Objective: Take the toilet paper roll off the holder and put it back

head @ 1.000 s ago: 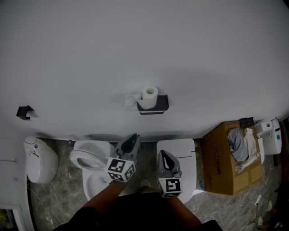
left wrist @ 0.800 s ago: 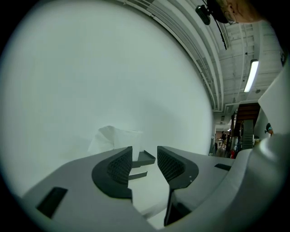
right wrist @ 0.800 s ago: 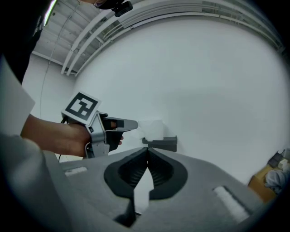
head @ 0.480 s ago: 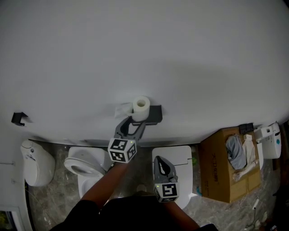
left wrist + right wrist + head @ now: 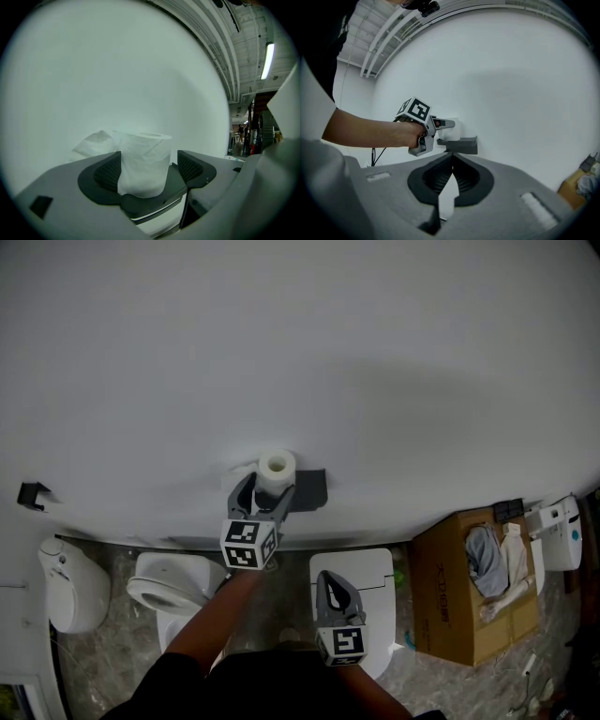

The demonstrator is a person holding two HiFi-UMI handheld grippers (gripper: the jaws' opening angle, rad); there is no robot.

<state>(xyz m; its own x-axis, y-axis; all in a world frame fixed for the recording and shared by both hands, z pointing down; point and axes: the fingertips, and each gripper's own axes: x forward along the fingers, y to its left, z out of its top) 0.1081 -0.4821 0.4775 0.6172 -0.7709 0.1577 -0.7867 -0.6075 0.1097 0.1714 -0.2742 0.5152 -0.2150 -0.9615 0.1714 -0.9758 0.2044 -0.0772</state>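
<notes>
Head view: the left gripper (image 5: 265,487) is raised to the white wall (image 5: 375,352). Its jaws straddle the white toilet paper roll (image 5: 277,466), which stands upright on the dark grey wall-mounted holder shelf (image 5: 310,490). Left gripper view: the jaws have just been opening and stand wide, at 9 and 3 o'clock of the roll. The 3 o'clock pad is clear of the paper. A loose sheet (image 5: 96,143) trails at 10 o'clock of the roll. The right gripper (image 5: 329,577), at 5 o'clock of the left, is closed and empty, over the white toilet (image 5: 380,577).
</notes>
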